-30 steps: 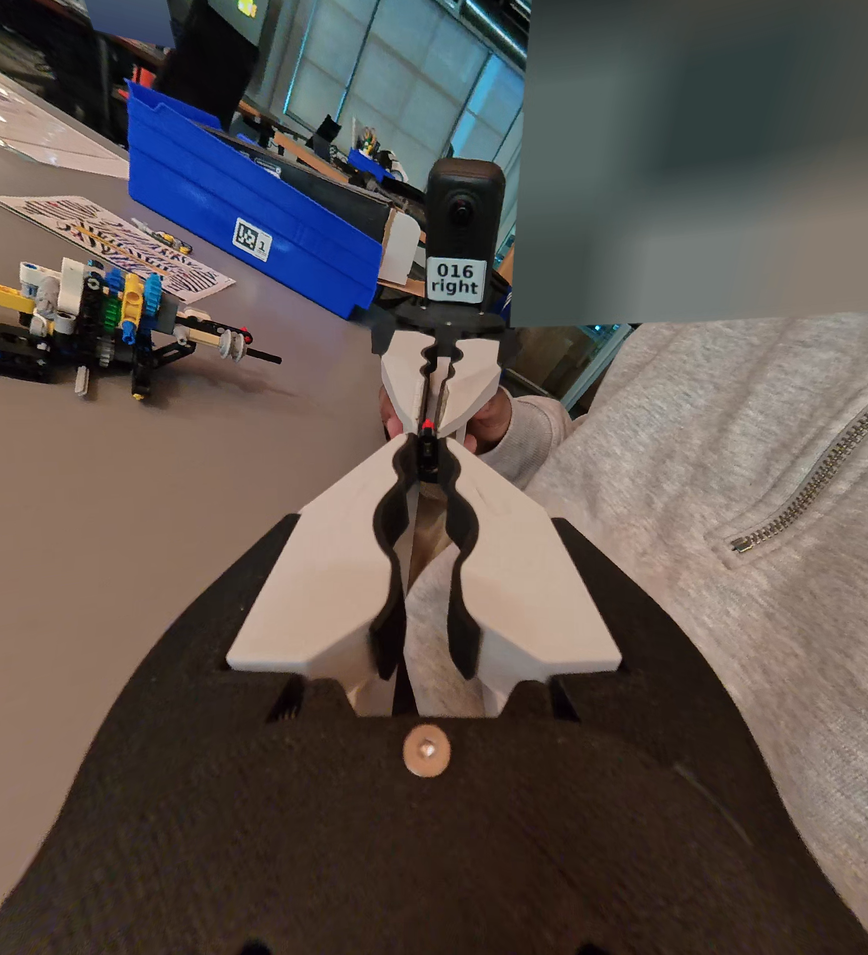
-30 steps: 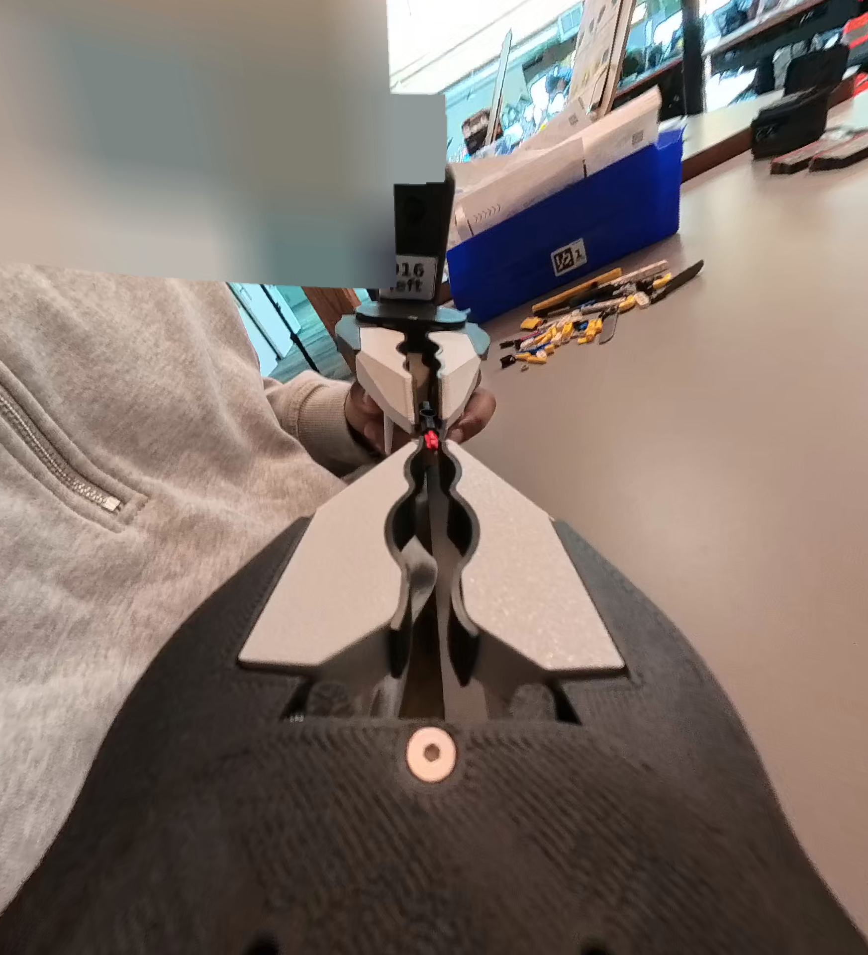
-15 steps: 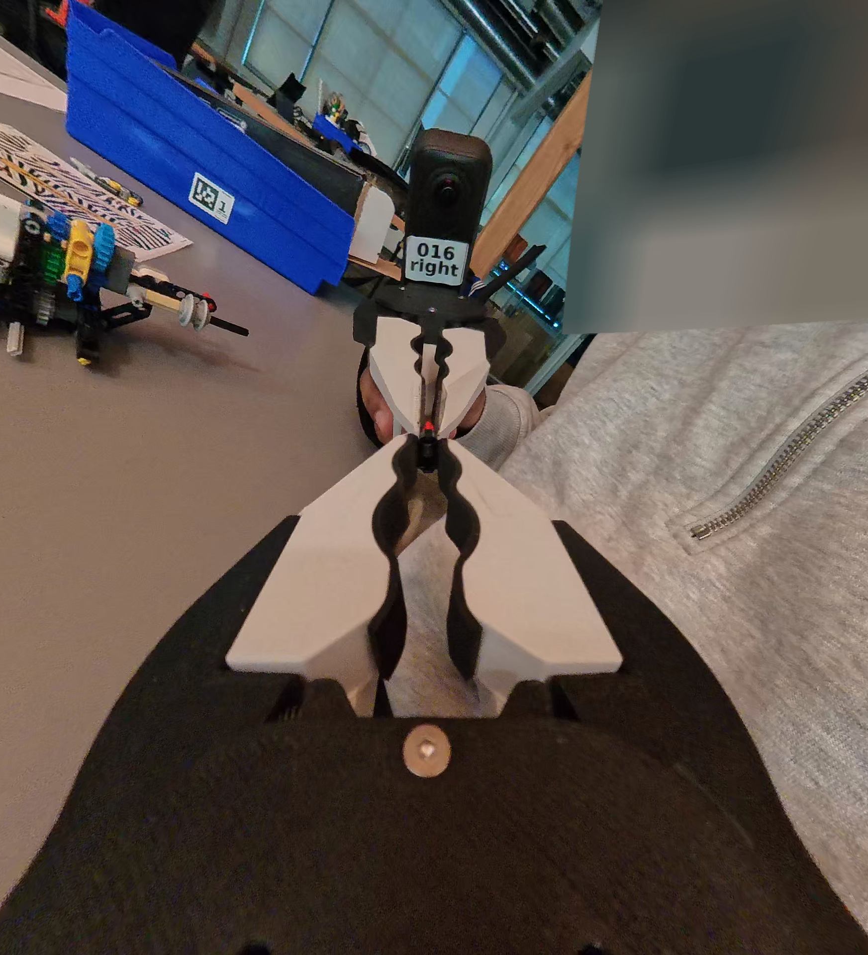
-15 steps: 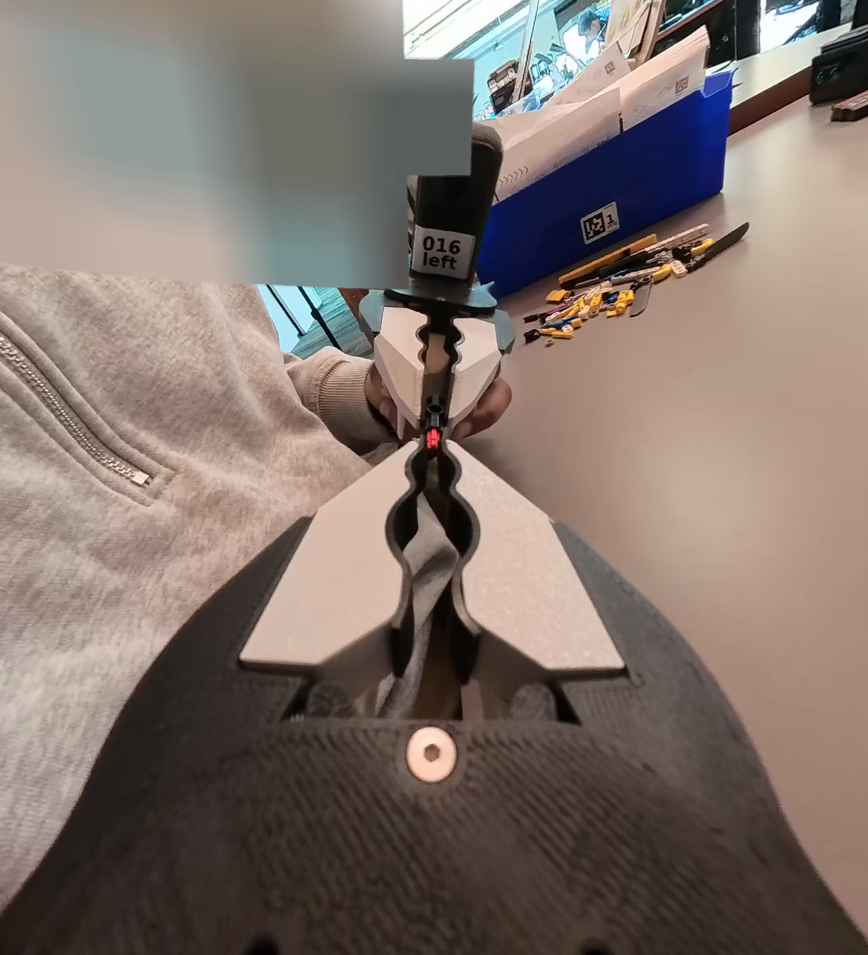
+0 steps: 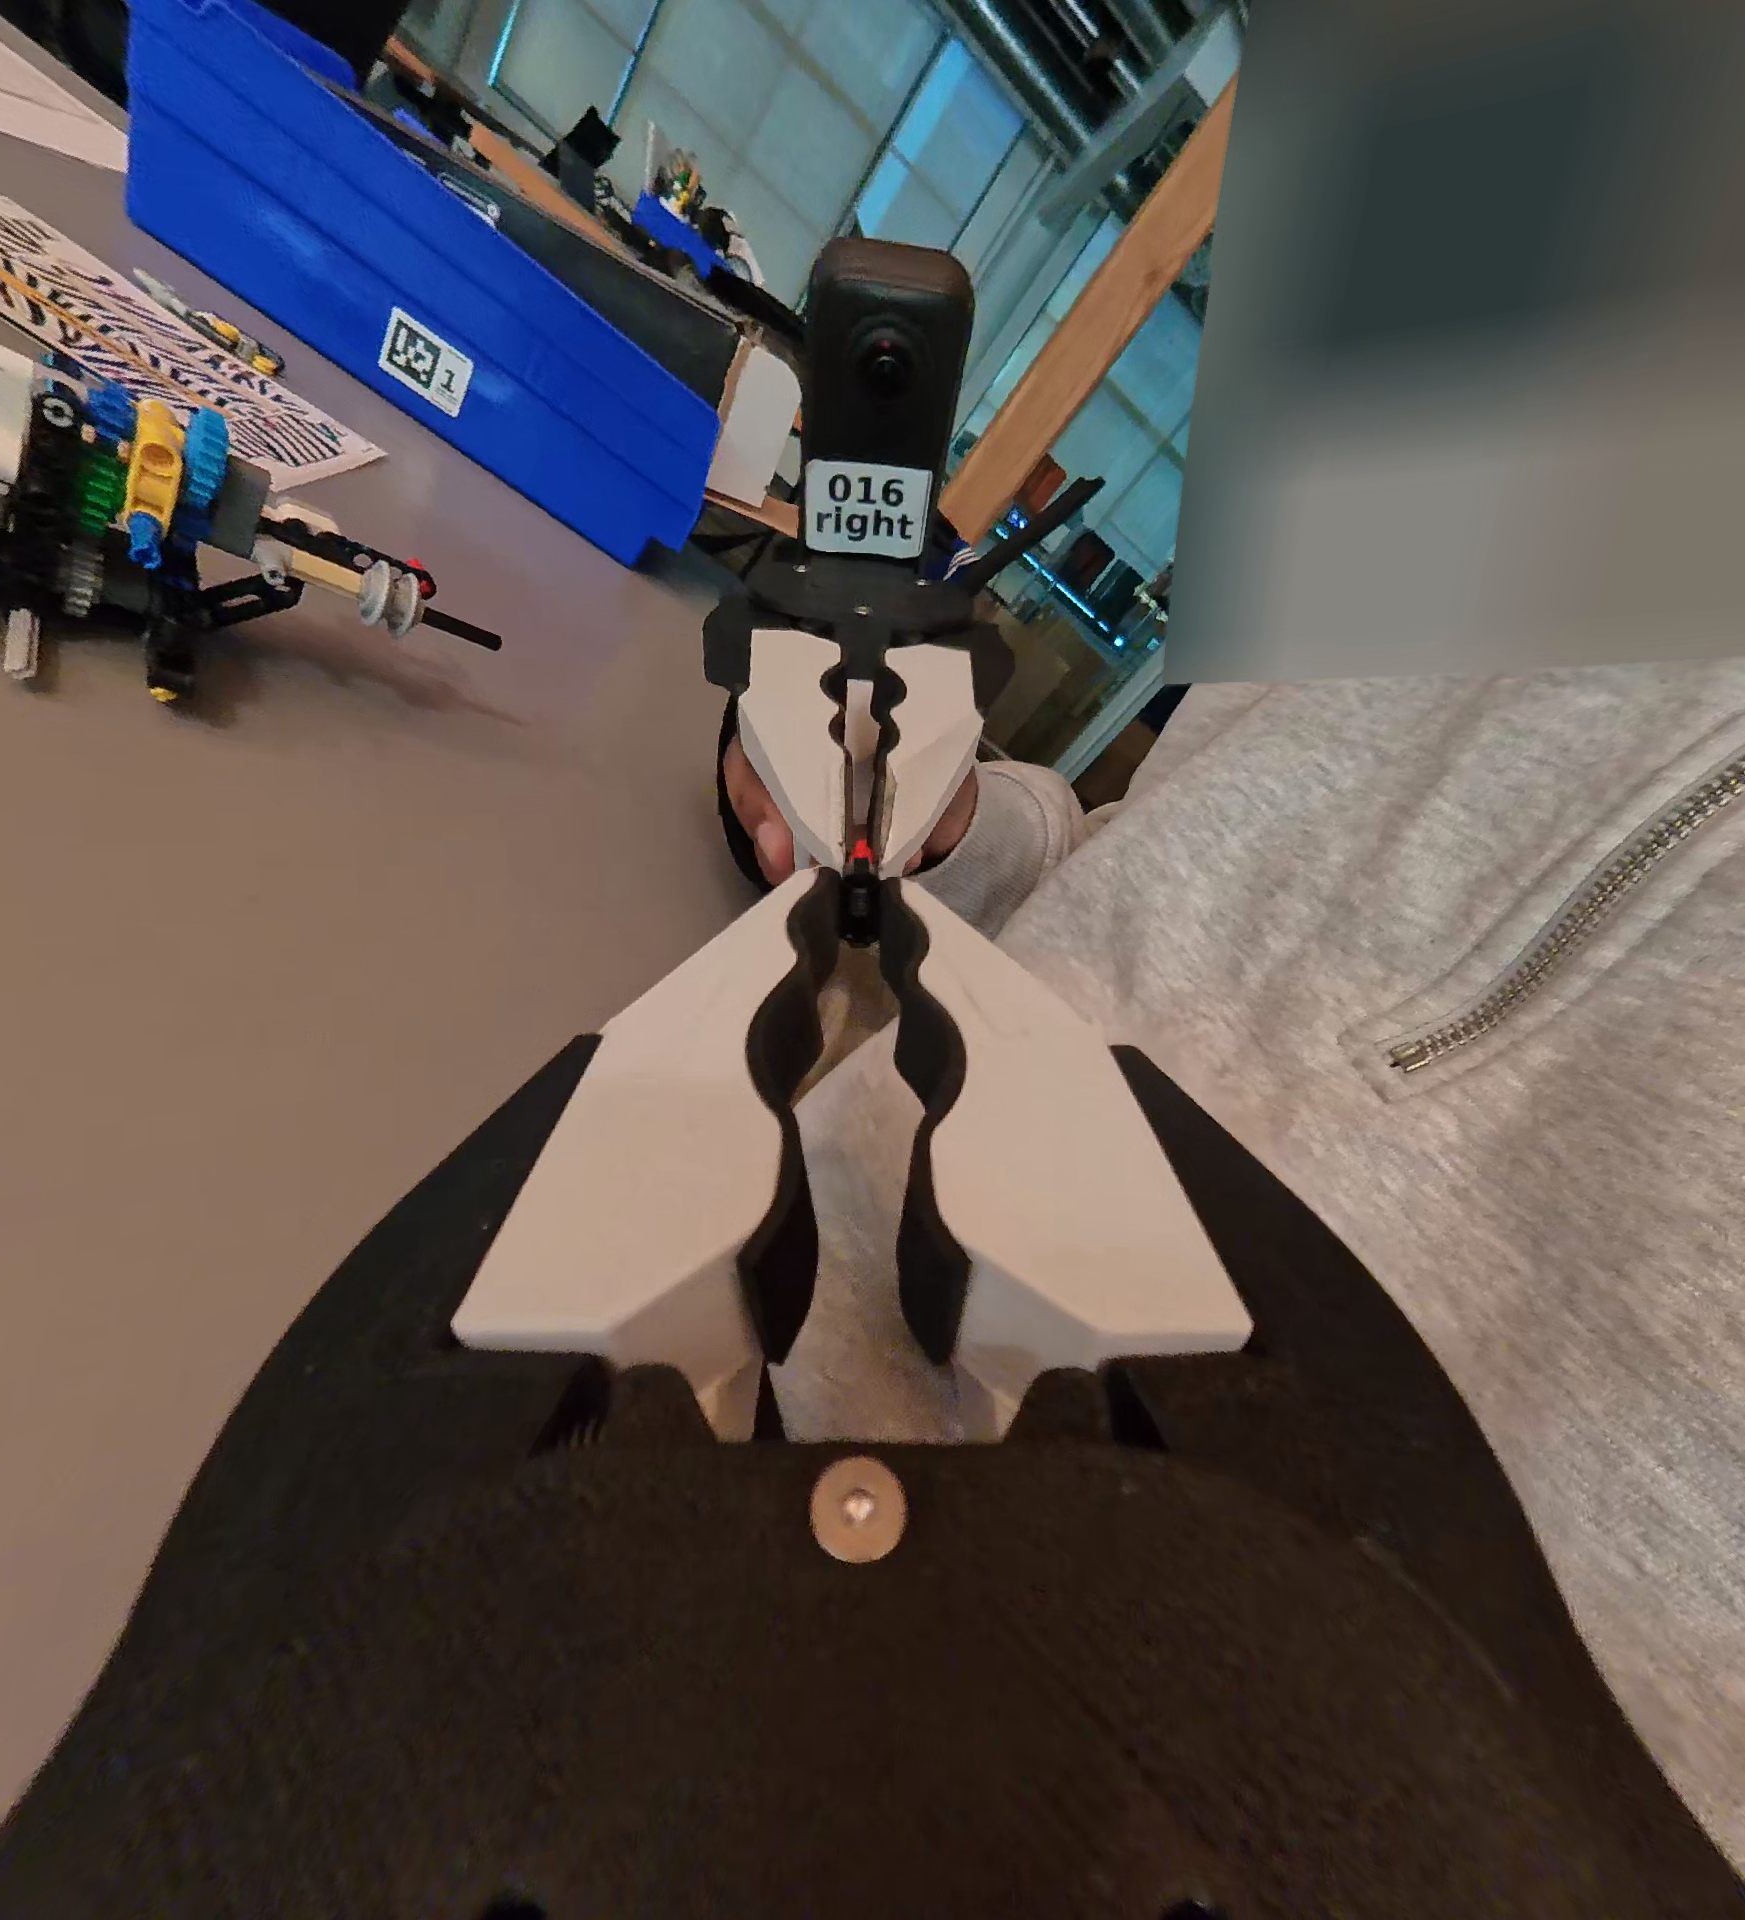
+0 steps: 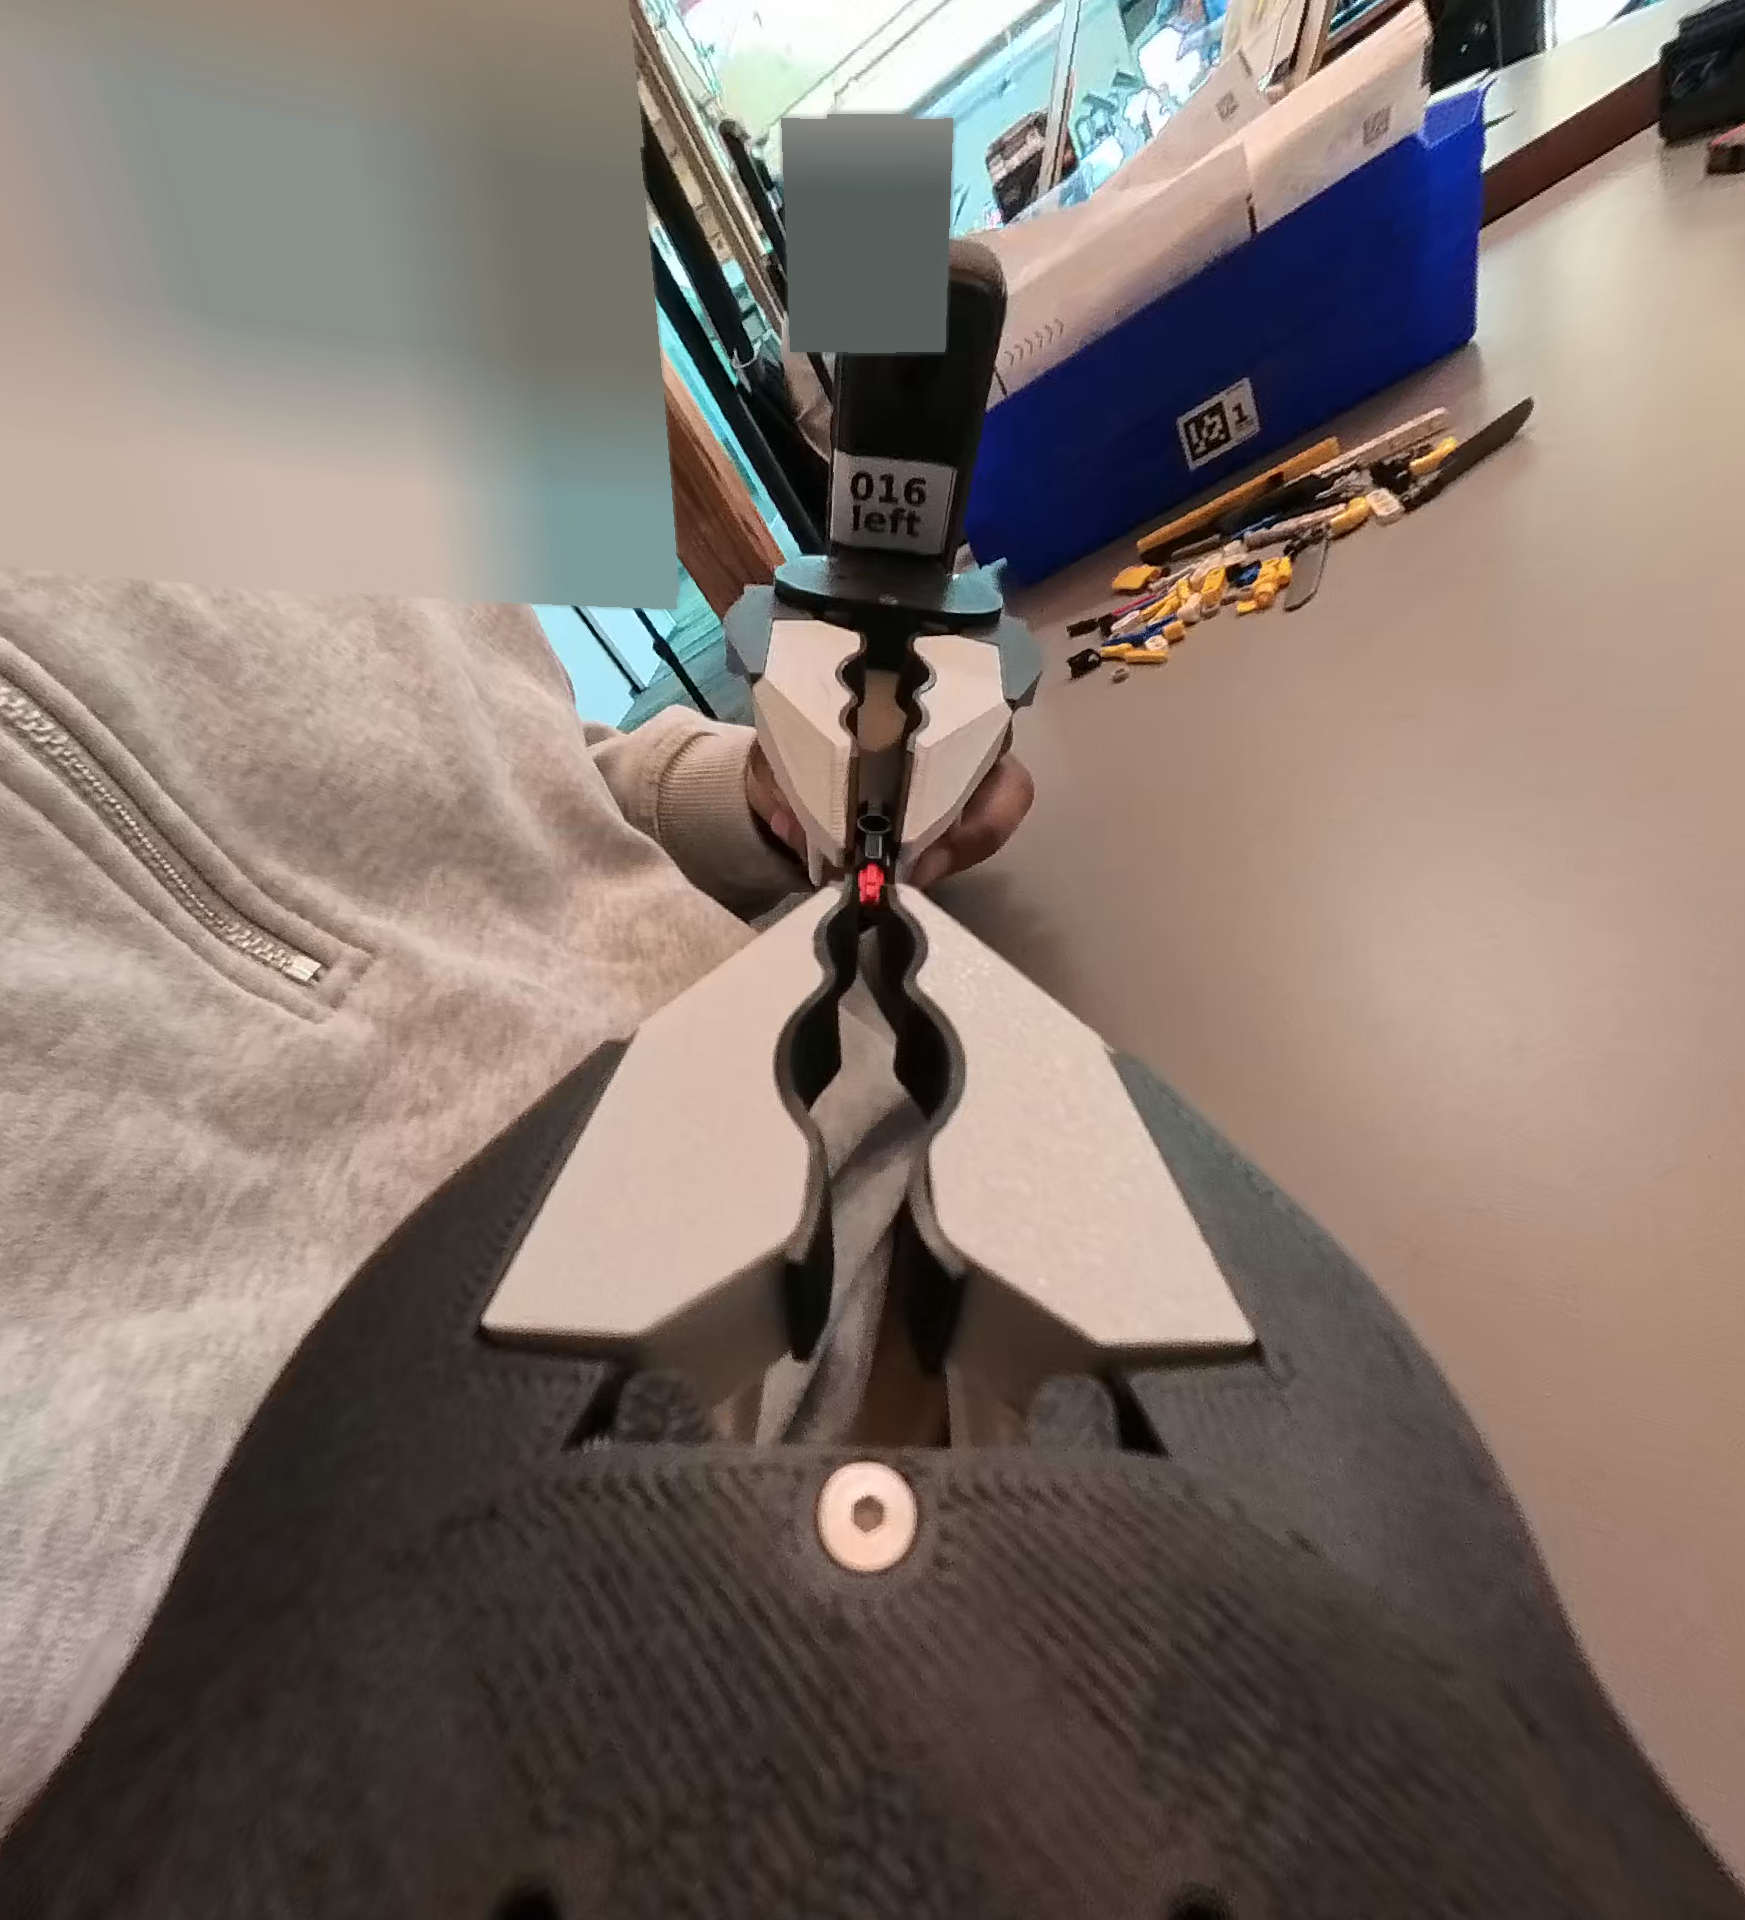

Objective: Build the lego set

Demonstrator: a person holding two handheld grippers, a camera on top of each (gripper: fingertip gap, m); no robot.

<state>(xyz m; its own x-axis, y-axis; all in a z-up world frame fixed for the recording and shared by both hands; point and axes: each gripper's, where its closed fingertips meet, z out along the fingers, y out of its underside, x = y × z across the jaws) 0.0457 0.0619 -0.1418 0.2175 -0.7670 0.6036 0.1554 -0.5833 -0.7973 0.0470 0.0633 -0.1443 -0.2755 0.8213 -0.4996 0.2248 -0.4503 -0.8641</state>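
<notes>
My two grippers face each other tip to tip above the table edge, in front of the person's grey sweatshirt. My left gripper [image 5: 855,896] is shut on a small black lego pin [image 5: 855,909]. My right gripper [image 6: 870,902] is shut on a small red lego piece [image 6: 869,883]. The red piece [image 5: 857,854] and the black pin [image 6: 875,826] meet end to end; I cannot tell whether they are joined. The part-built lego model [image 5: 120,499] lies on the table at far left. The right gripper [image 5: 857,844] and the left gripper [image 6: 873,847] each show in the other's view.
A blue bin [image 5: 411,312] stands behind the model, with a striped sticker sheet [image 5: 120,322] beside it. In the right wrist view, loose lego pieces [image 6: 1263,561] lie before a blue bin [image 6: 1263,343] holding papers. The person's sweatshirt [image 5: 1470,1143] is close by. Left and right tips are no more than a few centimetres apart.
Both grippers stay shut and tip to tip. Both views have swung and tilted slightly, so the model slid left in the left wrist view and the loose pieces shifted right in the right wrist view.
</notes>
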